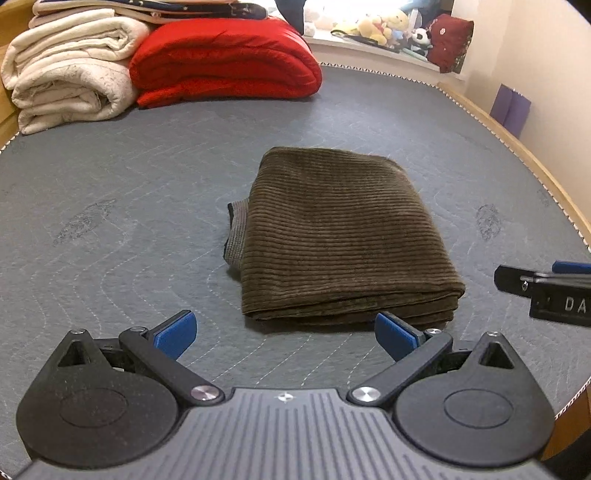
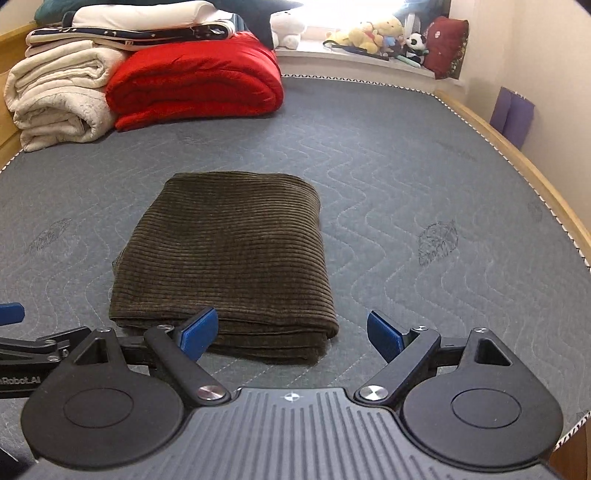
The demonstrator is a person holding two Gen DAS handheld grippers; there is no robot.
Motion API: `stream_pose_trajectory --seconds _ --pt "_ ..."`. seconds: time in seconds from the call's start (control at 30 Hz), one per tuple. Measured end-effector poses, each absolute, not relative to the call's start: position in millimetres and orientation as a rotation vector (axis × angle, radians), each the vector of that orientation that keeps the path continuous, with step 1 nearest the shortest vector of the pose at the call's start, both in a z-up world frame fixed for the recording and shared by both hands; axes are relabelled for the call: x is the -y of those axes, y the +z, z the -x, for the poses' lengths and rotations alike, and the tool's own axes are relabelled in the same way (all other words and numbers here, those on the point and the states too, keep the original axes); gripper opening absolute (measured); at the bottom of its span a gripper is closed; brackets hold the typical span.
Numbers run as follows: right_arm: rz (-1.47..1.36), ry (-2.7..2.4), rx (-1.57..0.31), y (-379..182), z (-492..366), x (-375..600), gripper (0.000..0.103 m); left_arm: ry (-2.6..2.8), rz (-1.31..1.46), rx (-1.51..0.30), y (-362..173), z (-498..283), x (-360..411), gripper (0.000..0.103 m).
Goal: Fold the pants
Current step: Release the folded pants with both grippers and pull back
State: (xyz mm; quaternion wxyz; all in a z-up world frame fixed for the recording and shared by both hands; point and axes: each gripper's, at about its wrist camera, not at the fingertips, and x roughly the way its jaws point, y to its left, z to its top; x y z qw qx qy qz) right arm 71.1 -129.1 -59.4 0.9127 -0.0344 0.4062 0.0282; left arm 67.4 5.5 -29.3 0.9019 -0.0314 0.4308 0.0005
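Observation:
Brown corduroy pants (image 1: 340, 236) lie folded into a thick rectangle on the grey quilted mattress (image 1: 110, 229). My left gripper (image 1: 286, 334) is open just short of the stack's near edge, nothing between its blue pads (image 1: 173, 334). In the right wrist view the same folded pants (image 2: 229, 254) sit left of centre. My right gripper (image 2: 291, 334) is open over the stack's near right corner, and its left pad (image 2: 197, 332) stands in front of the folded edge. Nothing is gripped. The right gripper's side shows at the right edge of the left wrist view.
Folded white blankets (image 1: 70, 74) and a red blanket (image 1: 225, 62) are stacked at the mattress's far left. Plush toys (image 1: 384, 27) and a dark red cushion (image 1: 448, 40) line the window sill. A wooden bed frame (image 1: 524, 147) runs along the right side.

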Motion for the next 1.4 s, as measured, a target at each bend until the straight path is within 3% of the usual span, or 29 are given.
stream_pose_trajectory --seconds 1.4 --pt "0.084 0.061 -0.862 -70 -71 129 0.089 -0.009 0.044 -0.896 -38 -73 3 0.103"
